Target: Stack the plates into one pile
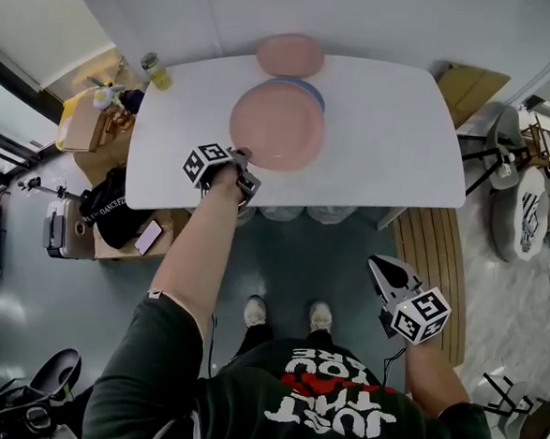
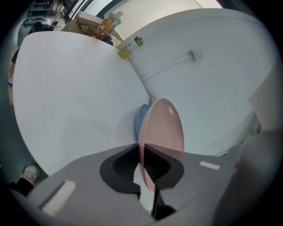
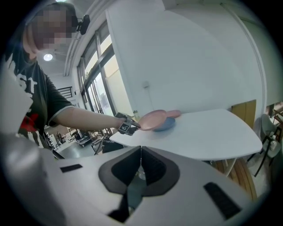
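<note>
A large pink plate (image 1: pixel 278 125) hangs just above a blue plate (image 1: pixel 309 91) on the white table (image 1: pixel 385 128). My left gripper (image 1: pixel 241 165) is shut on the pink plate's near rim. In the left gripper view the pink plate (image 2: pixel 162 132) stands edge-on between the jaws, with the blue plate (image 2: pixel 141 120) behind it. A smaller pink plate (image 1: pixel 290 54) lies at the table's far edge. My right gripper (image 1: pixel 384 271) hangs off the table to the right, shut and holding nothing. The right gripper view shows its jaws closed together, with the large pink plate (image 3: pixel 153 119) and the blue plate (image 3: pixel 166 125) far off.
A small bottle (image 1: pixel 156 70) stands at the table's far left corner. Boxes and bags (image 1: pixel 116 212) crowd the floor left of the table. A wooden platform (image 1: pixel 432 253) and chairs (image 1: pixel 516 198) are on the right.
</note>
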The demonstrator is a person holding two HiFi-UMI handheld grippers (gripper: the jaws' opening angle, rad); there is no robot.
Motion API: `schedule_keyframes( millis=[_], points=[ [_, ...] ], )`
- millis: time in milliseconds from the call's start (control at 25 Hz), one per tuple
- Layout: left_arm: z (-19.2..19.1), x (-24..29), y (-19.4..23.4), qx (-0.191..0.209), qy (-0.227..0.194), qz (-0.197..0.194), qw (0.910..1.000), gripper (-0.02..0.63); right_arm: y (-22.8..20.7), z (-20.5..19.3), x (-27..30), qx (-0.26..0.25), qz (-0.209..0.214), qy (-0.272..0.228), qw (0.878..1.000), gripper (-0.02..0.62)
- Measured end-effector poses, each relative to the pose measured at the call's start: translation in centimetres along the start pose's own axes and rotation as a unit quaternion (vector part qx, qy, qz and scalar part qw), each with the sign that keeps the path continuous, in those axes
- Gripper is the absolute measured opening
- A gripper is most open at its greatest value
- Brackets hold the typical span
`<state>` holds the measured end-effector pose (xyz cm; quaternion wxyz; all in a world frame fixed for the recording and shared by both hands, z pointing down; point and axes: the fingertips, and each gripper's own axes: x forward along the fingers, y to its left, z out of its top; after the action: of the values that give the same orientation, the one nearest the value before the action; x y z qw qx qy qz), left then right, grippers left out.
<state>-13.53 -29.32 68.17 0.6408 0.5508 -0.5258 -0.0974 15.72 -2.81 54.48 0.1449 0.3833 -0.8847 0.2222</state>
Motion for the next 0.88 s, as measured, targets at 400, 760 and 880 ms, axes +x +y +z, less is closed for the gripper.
schedule_keyframes(
  millis=[400,760,880],
  points=[
    [3.9,6.6,-2.5,-0.025,-0.025,0.028,0.9990,0.035,-4.0,-0.4,-2.6,0.023,-0.043,0.001,0.999,0.006],
    [4.6,8.5,-3.2,-0.024,-0.026,0.016,0.9992,0.063,-8.3,3.1,-0.2,0.000,-0.068,-0.029,0.997,0.006],
    [3.7,8.8,-3.3,0.000,-0.005,0.018,0.9998,0.080,-11.2,4.9,1.9,-0.010,-0.089,-0.038,0.995,0.006]
  ],
)
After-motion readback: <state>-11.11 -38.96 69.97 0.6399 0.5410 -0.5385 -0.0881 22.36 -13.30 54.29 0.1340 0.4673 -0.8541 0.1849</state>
